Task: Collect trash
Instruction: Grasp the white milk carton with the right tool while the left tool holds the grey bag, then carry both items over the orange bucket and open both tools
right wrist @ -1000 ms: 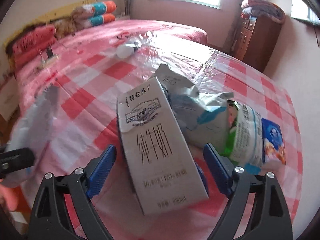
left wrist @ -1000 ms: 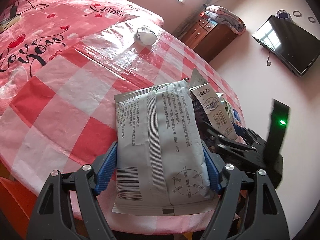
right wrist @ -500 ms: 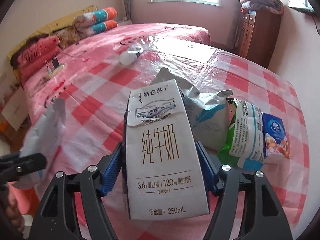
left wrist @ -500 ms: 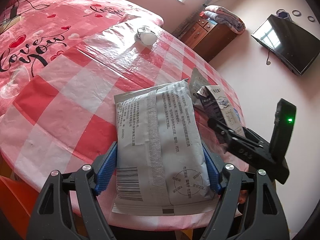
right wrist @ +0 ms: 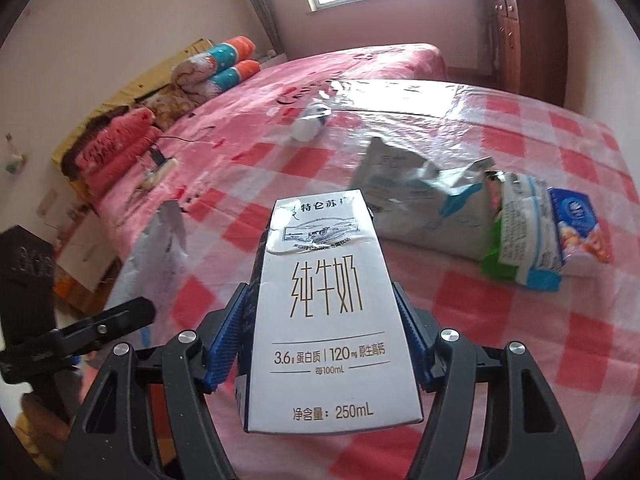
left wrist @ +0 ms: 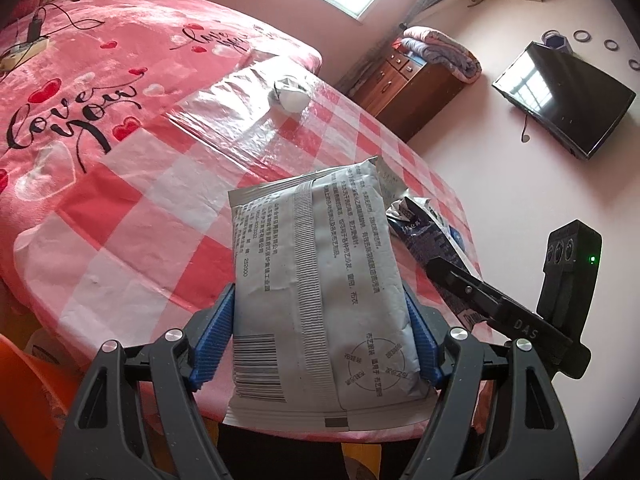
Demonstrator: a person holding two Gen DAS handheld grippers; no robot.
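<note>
Both blue-padded hand-held grippers clamp trash: left a crinkled foil pouch, right a boxy milk carton.

Crumpled foil bag lies on table; snack packet touches its right side; small bottle well behind it, leftward.

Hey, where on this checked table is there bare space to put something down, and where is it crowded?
Bare cloth lies on the table to the right of the milk carton held in the right gripper, in front of the wrappers. Another open stretch runs between the small bottle and the grey packet in the left gripper. Crowded: the crumpled silver bag, green wrapper and blue packet.
</note>
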